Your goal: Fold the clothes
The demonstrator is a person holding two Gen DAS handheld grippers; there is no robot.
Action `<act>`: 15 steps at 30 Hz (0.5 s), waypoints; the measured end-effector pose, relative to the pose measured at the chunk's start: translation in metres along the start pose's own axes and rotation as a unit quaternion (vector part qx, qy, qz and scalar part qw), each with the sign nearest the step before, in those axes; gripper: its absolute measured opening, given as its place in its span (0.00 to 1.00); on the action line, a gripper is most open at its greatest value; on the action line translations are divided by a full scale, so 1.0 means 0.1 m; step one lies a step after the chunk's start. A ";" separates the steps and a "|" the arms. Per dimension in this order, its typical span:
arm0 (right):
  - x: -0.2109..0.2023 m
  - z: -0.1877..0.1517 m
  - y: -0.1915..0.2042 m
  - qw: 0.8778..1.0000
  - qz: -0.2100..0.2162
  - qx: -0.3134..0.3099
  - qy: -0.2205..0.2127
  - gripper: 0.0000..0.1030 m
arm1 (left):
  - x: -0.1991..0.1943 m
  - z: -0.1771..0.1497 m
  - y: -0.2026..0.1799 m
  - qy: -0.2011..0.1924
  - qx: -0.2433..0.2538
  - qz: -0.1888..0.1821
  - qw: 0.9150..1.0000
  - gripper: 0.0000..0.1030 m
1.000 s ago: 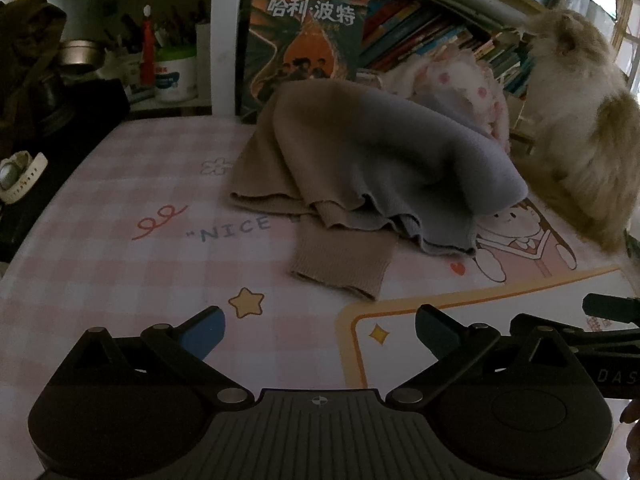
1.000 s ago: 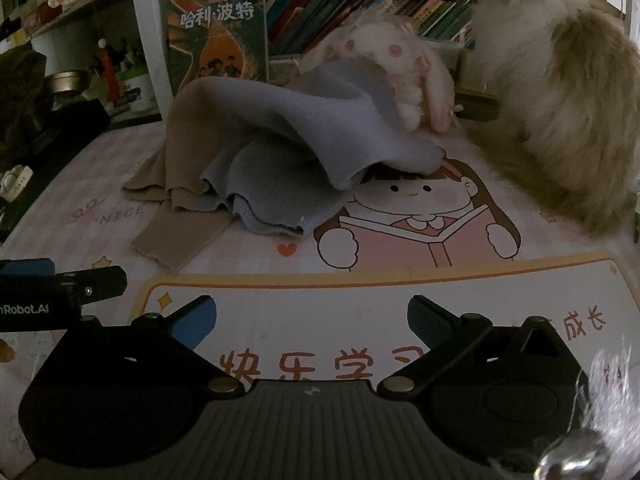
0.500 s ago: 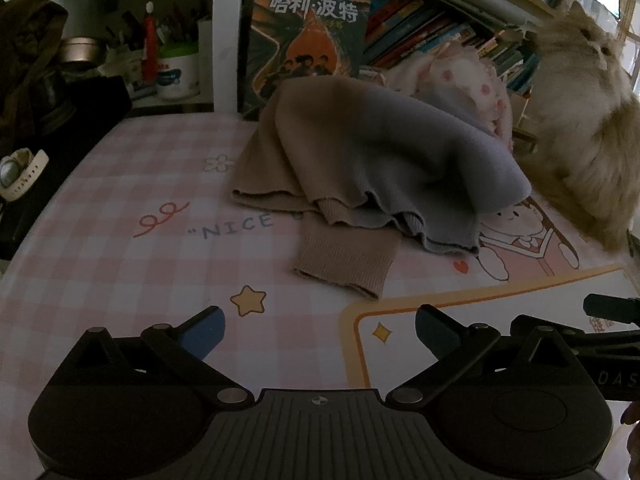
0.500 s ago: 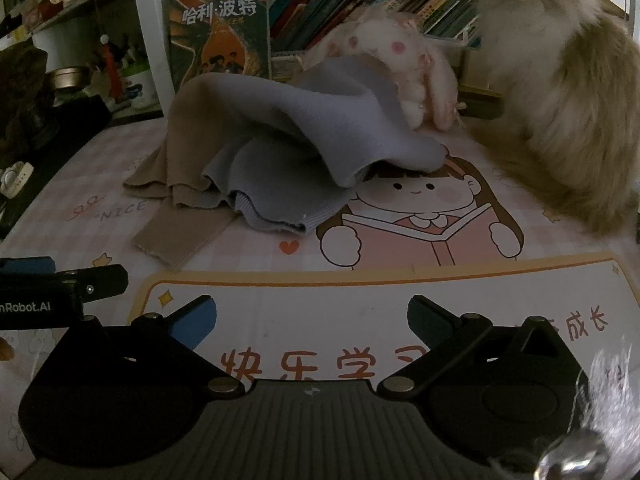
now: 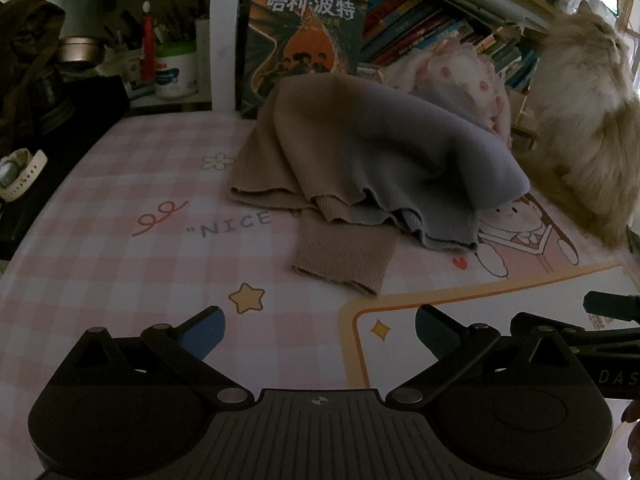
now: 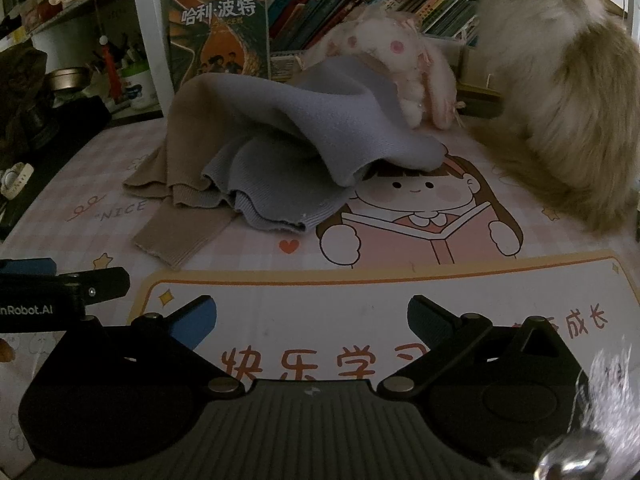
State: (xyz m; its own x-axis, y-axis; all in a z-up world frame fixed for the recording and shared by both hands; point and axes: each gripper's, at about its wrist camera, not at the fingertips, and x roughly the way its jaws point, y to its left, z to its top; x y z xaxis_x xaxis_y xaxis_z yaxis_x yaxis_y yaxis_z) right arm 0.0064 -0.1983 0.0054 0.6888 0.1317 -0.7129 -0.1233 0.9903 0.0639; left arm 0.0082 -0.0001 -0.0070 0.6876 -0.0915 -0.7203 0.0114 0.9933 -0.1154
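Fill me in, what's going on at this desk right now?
A person holds both grippers low over the desk mat, jaws open and empty. The left gripper and right gripper face a crumpled tan-and-grey sweater, not yet folded. A fluffy cat sits beside it, near a plush rabbit.

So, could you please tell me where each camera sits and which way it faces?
Left wrist: on the left claw, low over the desk mat, facing the sweater; the right claw shows at its right edge.
Right wrist: on the right claw, facing the sweater's grey side; the left claw shows at its left.
Shared: sweater, Harry Potter book, plush rabbit.
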 end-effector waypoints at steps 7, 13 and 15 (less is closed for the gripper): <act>-0.01 -0.01 0.01 1.000 0.000 0.001 0.000 1.00 | 0.00 0.00 0.00 0.000 0.000 0.000 1.000 1.00; -0.01 -0.01 0.00 1.000 0.000 0.002 0.001 1.00 | 0.00 -0.01 0.00 0.000 0.000 0.000 1.000 1.00; -0.01 -0.01 0.00 1.000 0.000 0.002 0.001 1.00 | 0.00 -0.01 0.00 0.001 0.000 0.000 1.000 1.00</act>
State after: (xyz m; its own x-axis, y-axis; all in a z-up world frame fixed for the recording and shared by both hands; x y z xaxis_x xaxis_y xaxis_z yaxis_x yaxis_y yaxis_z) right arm 0.0049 -0.1987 0.0054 0.6879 0.1308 -0.7139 -0.1196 0.9906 0.0663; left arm 0.0078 -0.0006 -0.0079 0.6866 -0.0912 -0.7213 0.0114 0.9933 -0.1147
